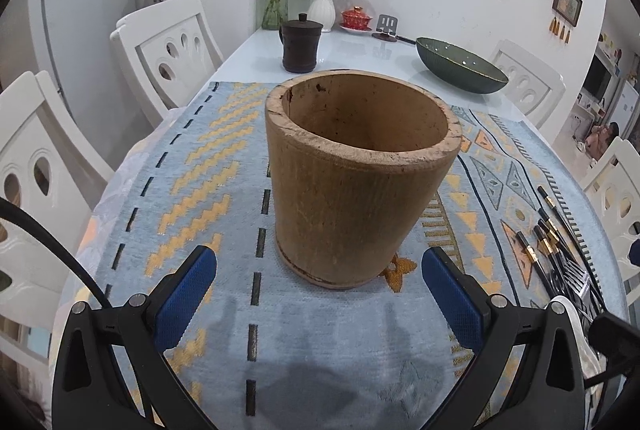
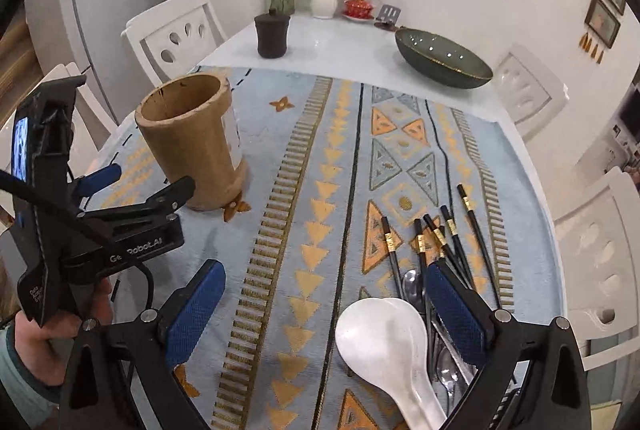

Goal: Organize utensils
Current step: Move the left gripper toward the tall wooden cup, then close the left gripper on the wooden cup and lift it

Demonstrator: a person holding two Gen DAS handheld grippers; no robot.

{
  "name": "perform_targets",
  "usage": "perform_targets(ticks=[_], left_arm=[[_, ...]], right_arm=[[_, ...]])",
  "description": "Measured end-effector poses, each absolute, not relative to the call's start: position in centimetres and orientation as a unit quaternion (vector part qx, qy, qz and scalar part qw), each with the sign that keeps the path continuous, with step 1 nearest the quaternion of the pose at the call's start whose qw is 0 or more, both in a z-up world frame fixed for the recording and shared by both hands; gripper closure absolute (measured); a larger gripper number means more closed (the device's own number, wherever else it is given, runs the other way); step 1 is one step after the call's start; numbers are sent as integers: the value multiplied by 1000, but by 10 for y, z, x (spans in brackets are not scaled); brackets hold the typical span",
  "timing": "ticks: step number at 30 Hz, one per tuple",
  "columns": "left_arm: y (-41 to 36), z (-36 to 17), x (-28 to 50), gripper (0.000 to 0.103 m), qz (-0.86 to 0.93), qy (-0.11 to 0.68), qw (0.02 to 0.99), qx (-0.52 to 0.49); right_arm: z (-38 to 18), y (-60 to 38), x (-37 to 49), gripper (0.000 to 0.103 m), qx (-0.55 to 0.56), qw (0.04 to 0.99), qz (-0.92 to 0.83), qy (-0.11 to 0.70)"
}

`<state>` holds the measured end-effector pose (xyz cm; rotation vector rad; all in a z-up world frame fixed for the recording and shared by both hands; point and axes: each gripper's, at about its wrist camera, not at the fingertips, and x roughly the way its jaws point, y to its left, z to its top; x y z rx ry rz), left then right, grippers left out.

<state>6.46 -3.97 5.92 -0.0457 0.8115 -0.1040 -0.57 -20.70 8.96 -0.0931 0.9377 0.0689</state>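
- Left gripper [image 1: 319, 280] sits with its blue-padded fingers spread wide and holding nothing, low over the patterned cloth [image 1: 224, 158].
- Straight ahead of it stands the bamboo holder [image 1: 356, 174], upright on the cloth, its hollow mouth in view and nothing seen inside; the holder's base lies just beyond the fingertips, not touching them.
- Right gripper [image 2: 326, 304] is likewise spread apart and holds nothing.
- Between and just under its fingers lies a white spoon [image 2: 384, 346], bowl toward the camera, resting on the cloth.
- Beside the spoon, close to the right finger, lie metal spoons [image 2: 414, 290]; how many is hard to tell, since the finger covers part of the pile.
- Black chopsticks [image 2: 444, 238] with gold bands fan out from that pile, lying flat on the cloth.
- From the right wrist view, the holder stands well apart from the utensils, off to the left, with the left gripper close beside it, gripped by a person's hand [image 2: 86, 304].
- Farther back on the white counter [image 2: 340, 50] rest a dark lidded cup [image 2: 273, 36] and a green bowl [image 2: 442, 60].
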Motion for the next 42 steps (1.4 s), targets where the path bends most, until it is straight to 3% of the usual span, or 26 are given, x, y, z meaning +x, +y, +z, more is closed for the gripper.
perform_targets(ticks=[23,25,42], left_arm=[[-57,39,105,2,-65,386,920,-26],[-58,42,104,8,-76,382,921,-24],[-32,43,72,9,-94,378,921,-10]], right_arm=[[61,-206,23,3,-32,862,41,505],[61,-206,25,3,-32,861,40,506],[68,-213,11,3,-40,860,32,507]])
